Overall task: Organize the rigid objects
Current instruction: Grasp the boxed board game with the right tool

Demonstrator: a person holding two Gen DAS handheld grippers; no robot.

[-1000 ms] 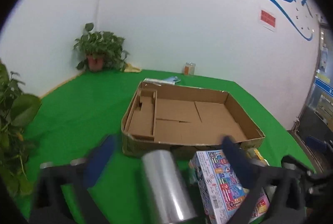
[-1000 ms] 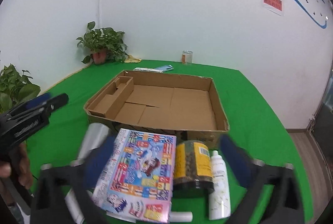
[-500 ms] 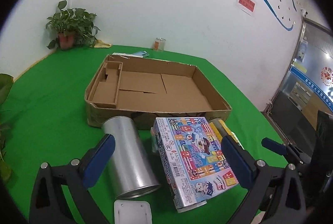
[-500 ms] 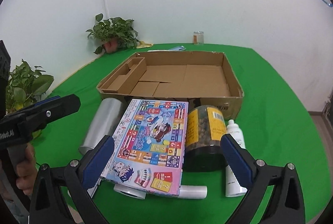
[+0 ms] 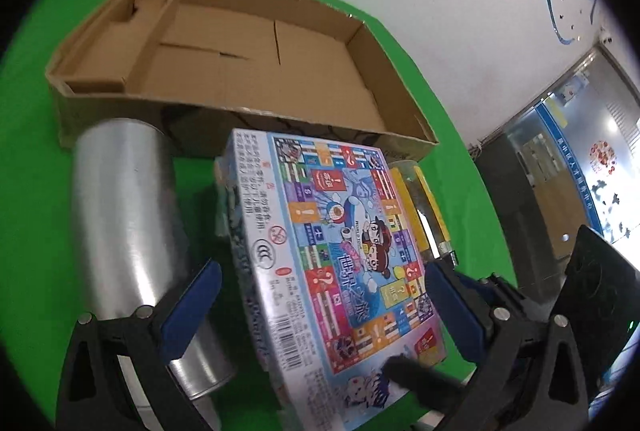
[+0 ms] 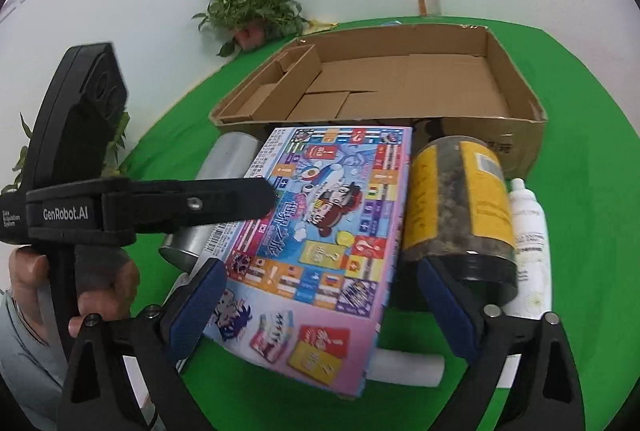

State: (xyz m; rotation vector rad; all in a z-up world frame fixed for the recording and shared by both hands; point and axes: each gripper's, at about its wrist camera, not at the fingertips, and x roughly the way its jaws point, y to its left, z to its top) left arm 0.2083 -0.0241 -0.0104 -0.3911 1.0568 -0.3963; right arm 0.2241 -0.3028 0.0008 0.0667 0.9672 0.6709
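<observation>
Before the box's [image 6: 400, 87] near wall, on the green table [image 6: 580, 191]: game [image 6: 320, 227], tin [image 5: 128, 243], jar [image 6: 456, 207], bottle [image 6: 528, 239]. Box holds nothing; all items remain unsorted. Both grippers, left [image 5: 320, 307] and right [image 6: 316, 307], gape wide astride the game.

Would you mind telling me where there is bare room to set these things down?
The cardboard box floor is bare, both the wide bay and the narrow left compartments. Green cloth lies open right of the box. It is crowded in front: metal can, game box, jar and white bottle lie packed together.
</observation>
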